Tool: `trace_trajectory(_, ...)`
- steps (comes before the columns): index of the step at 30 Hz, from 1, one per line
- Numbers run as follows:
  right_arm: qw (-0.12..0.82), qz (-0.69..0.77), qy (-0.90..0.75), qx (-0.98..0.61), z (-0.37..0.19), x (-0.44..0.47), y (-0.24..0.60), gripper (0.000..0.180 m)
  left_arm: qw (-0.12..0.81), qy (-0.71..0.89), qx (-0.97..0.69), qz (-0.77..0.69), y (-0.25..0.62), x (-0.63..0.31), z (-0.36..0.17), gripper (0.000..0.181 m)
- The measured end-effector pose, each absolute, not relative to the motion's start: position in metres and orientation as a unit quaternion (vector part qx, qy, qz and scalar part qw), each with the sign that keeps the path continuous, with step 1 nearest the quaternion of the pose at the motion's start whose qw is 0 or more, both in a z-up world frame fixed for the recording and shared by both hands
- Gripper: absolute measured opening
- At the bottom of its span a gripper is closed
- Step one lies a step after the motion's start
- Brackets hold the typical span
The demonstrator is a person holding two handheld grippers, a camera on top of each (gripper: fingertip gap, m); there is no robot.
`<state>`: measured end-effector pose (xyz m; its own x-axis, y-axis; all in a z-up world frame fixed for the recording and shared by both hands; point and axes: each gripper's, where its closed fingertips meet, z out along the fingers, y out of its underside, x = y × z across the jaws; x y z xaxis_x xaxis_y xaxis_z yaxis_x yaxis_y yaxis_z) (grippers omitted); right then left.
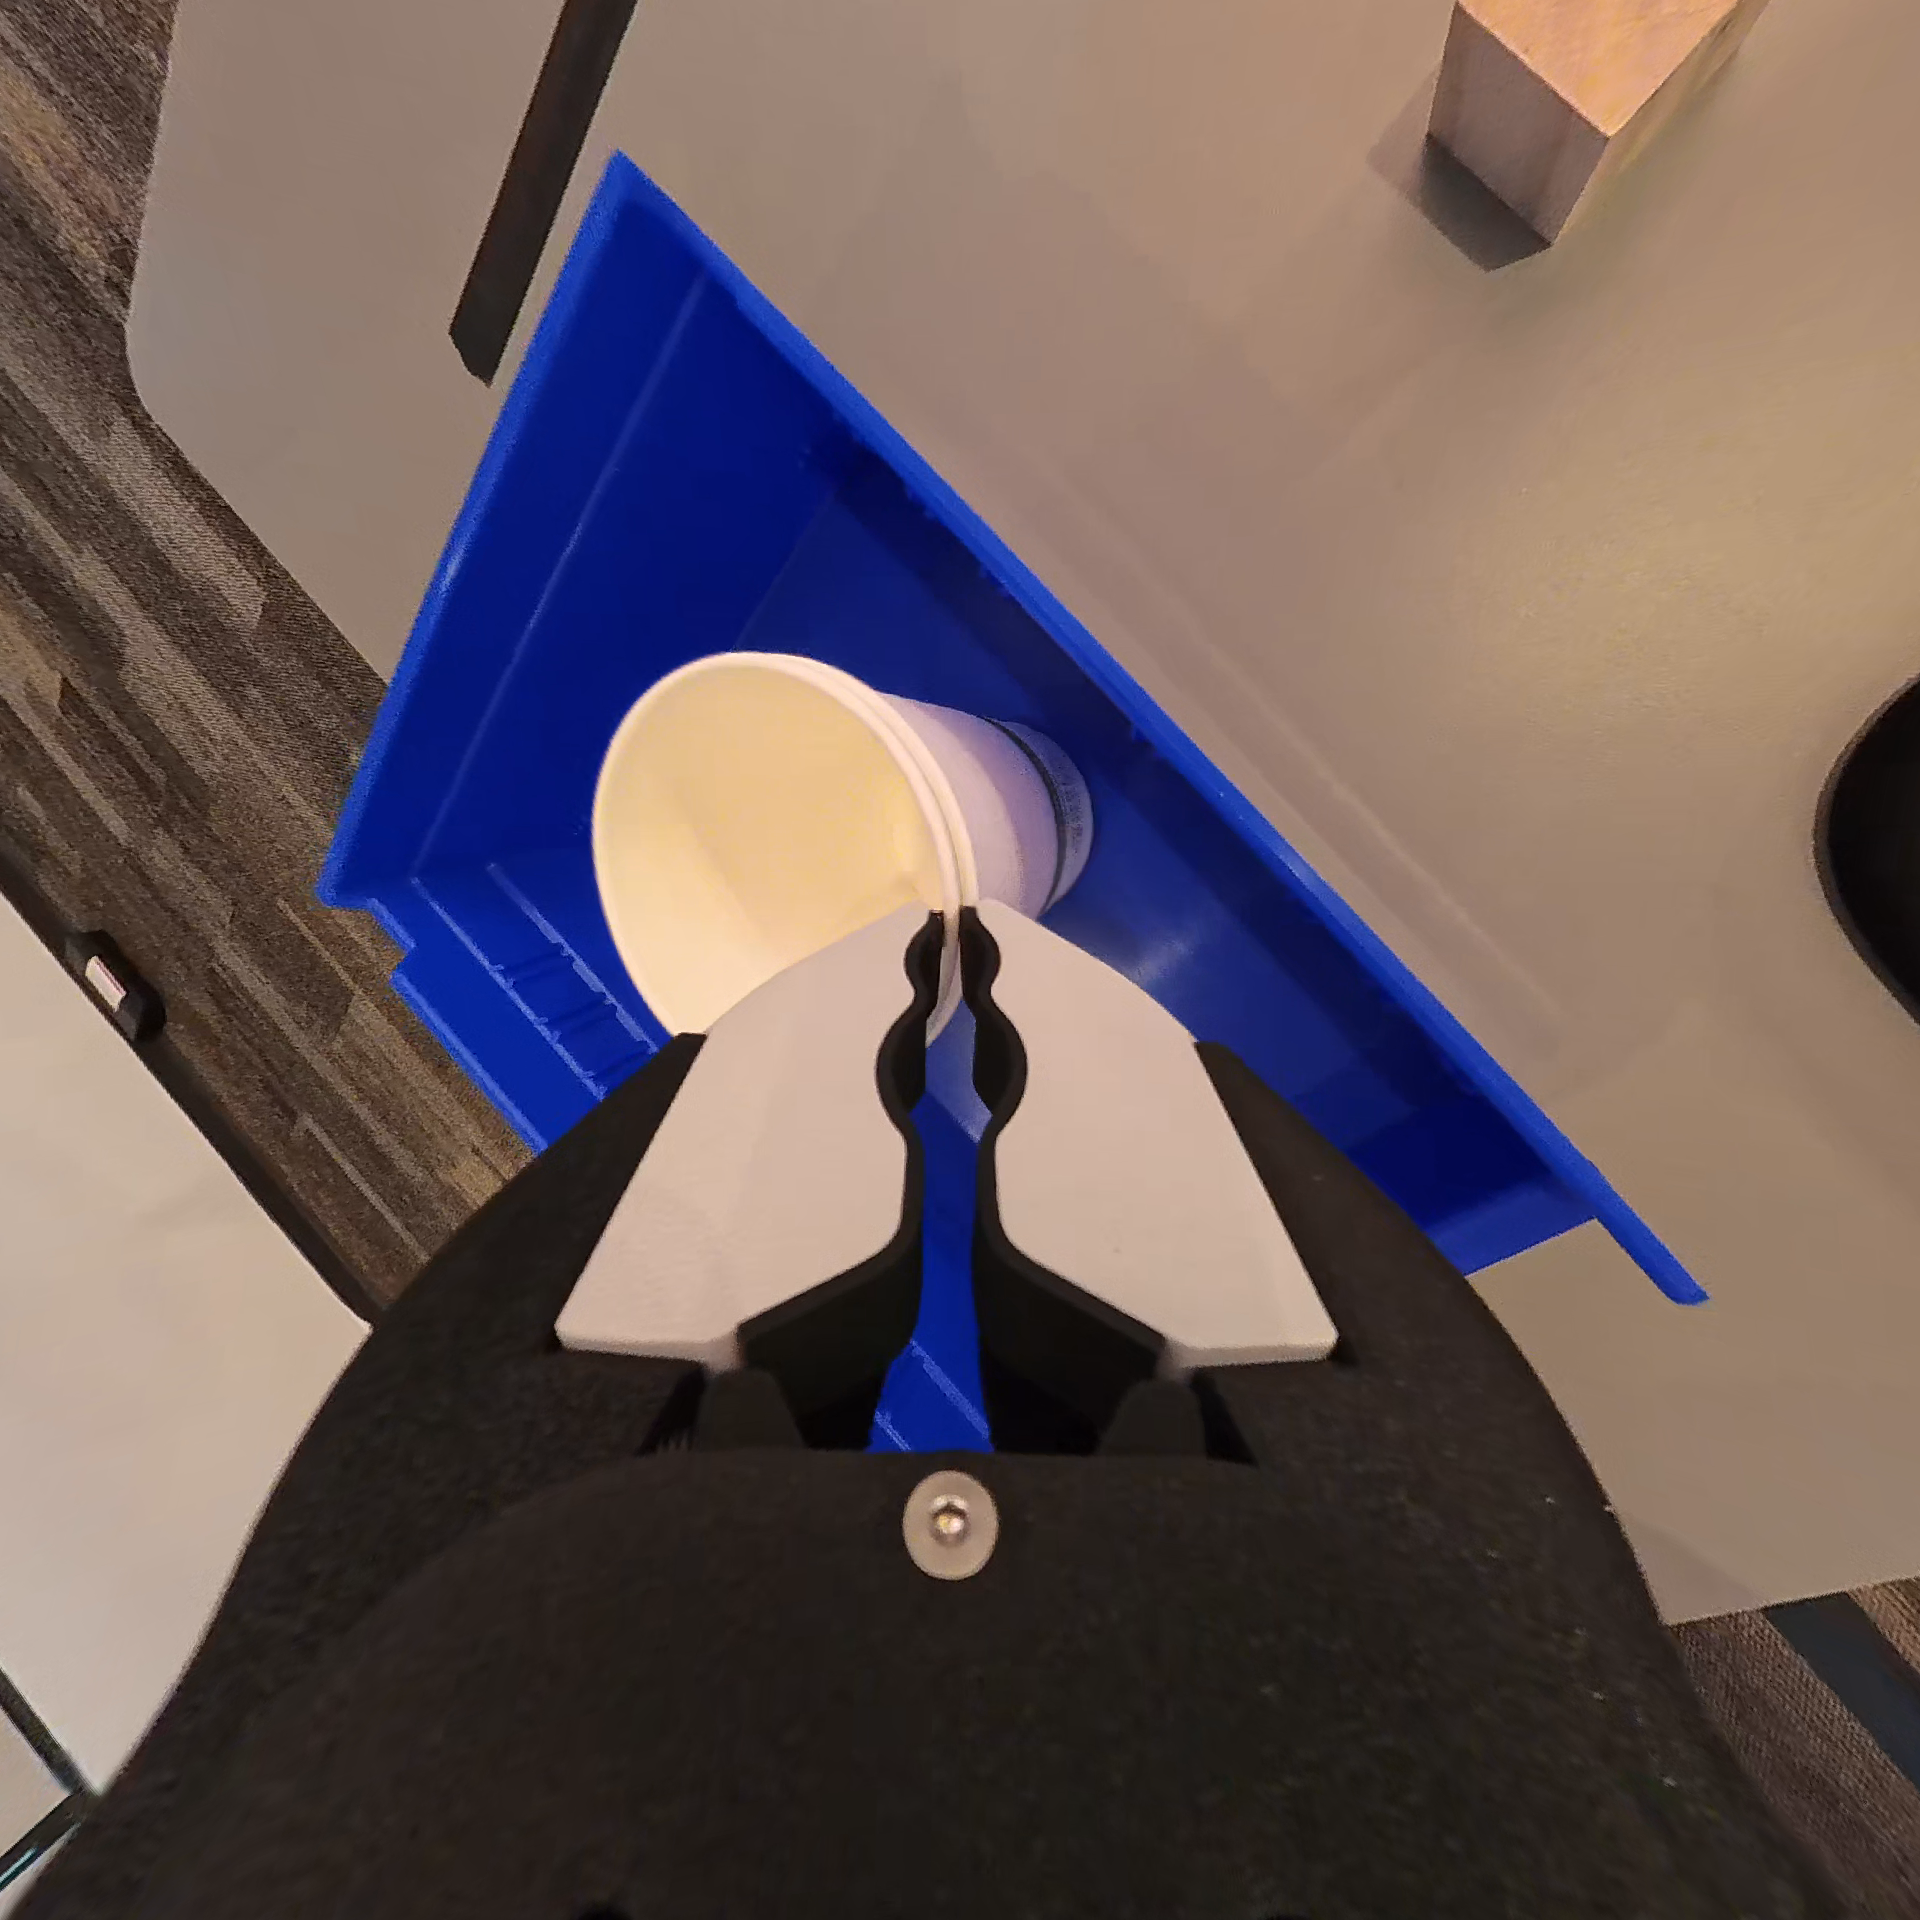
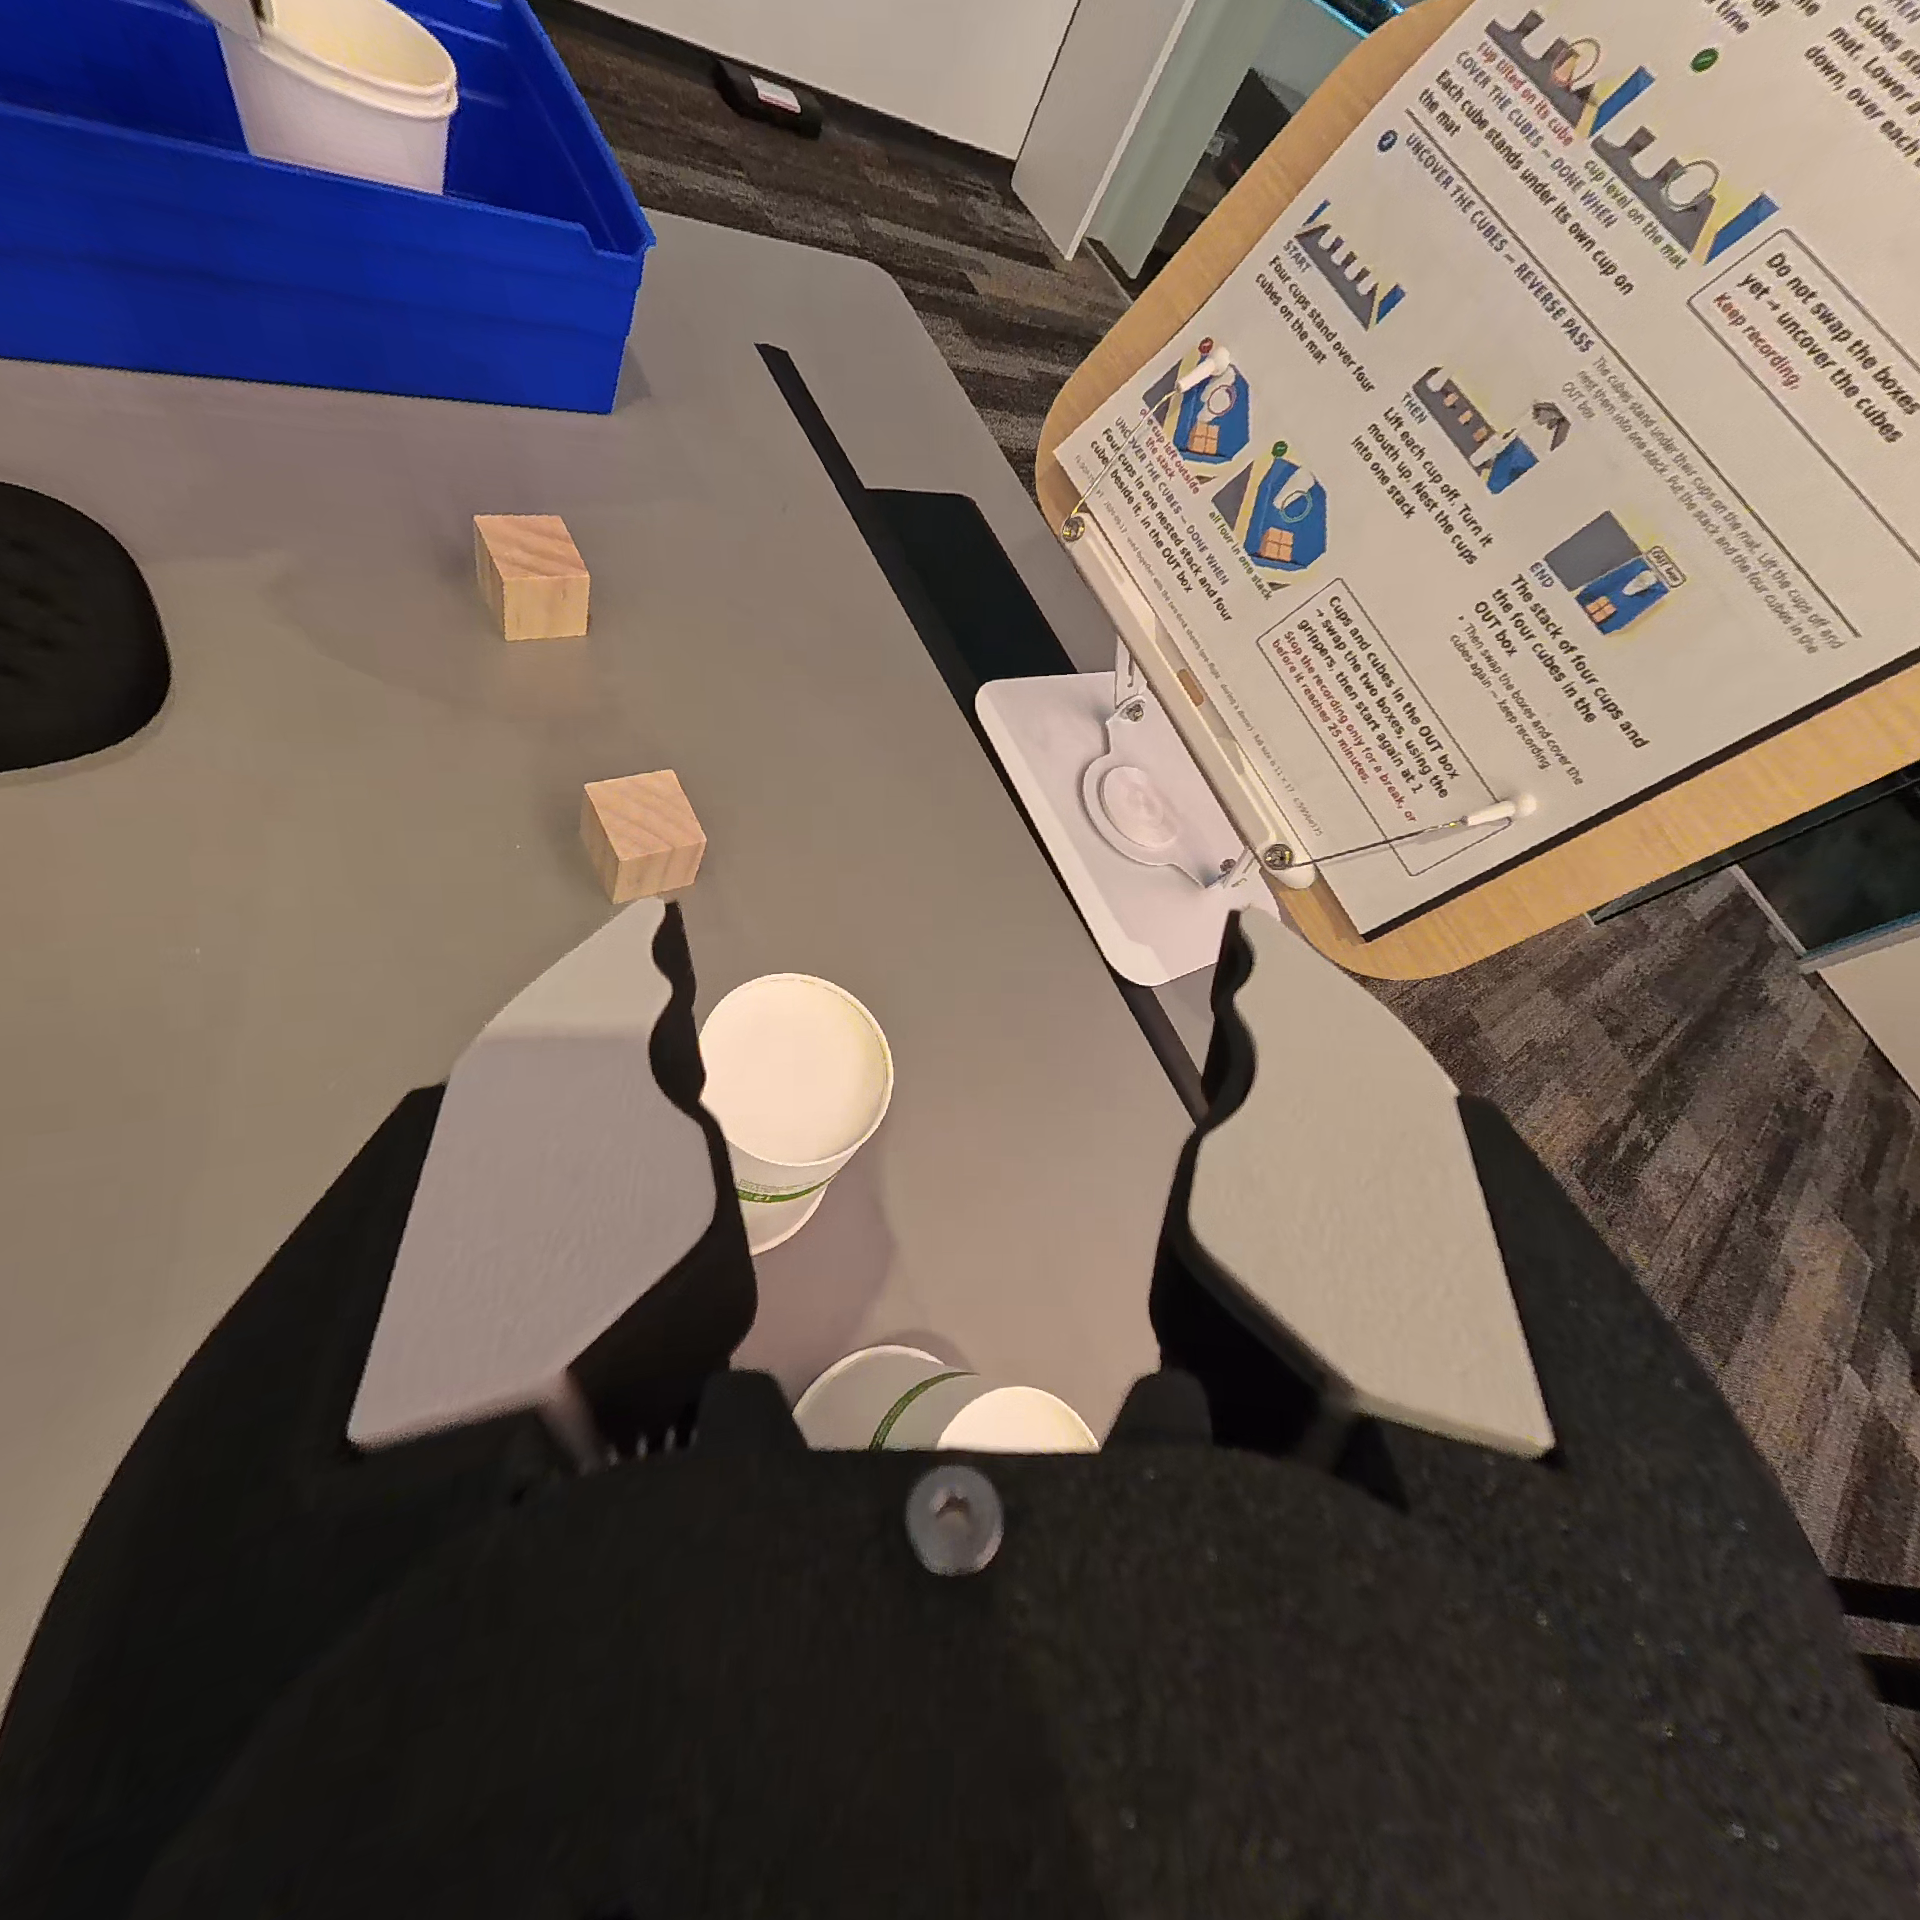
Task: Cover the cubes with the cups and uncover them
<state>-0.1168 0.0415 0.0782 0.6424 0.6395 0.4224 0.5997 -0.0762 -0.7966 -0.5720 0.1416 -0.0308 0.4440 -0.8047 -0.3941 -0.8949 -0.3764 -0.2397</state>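
My left gripper (image 1: 951, 920) is shut on the rim of a white paper cup (image 1: 748, 831), one pad inside the wall and one outside. The cup is tilted, mouth toward the camera, inside the blue bin (image 1: 644, 436); a second rim shows nested in it. The cup (image 2: 343, 104) and the bin (image 2: 312, 260) also show far off in the right wrist view. My right gripper (image 2: 951, 912) is open above an upside-down white cup (image 2: 795, 1070) on the grey table (image 2: 312, 935); its pads do not press on it. Two wooden cubes (image 2: 532, 577) (image 2: 642, 836) stand bare beyond it.
Another cup (image 2: 935, 1403) shows low between my right fingers. An instruction board (image 2: 1507, 468) on a white stand (image 2: 1122, 810) is at the table's right edge. A black mat (image 2: 62, 644) lies at the left. A wooden cube (image 1: 1558, 104) stands beyond the bin.
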Motion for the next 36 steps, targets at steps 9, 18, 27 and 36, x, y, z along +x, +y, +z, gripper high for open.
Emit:
trace_trajectory(9, 0.519, 0.011, -0.428, -0.74, 0.071, -0.116, 0.043, 0.095, 0.236, 0.511, -0.818, 0.116, 0.147, -0.573, -0.012, 0.003)
trace_trajectory(18, 0.509, 0.007, -0.432, -0.745, 0.066, -0.114, 0.043, 0.094, 0.25, 0.512, -0.812, 0.129, 0.148, -0.573, 0.003, 0.003)
trace_trajectory(27, 0.498, 0.006, -0.438, -0.748, 0.06, -0.116, 0.045, 0.093, 0.262, 0.526, -0.791, 0.169, 0.144, -0.574, 0.031, 0.003)
trace_trajectory(36, 0.491, 0.008, -0.443, -0.75, 0.055, -0.12, 0.048, 0.093, 0.276, 0.527, -0.778, 0.202, 0.137, -0.575, 0.066, 0.003)
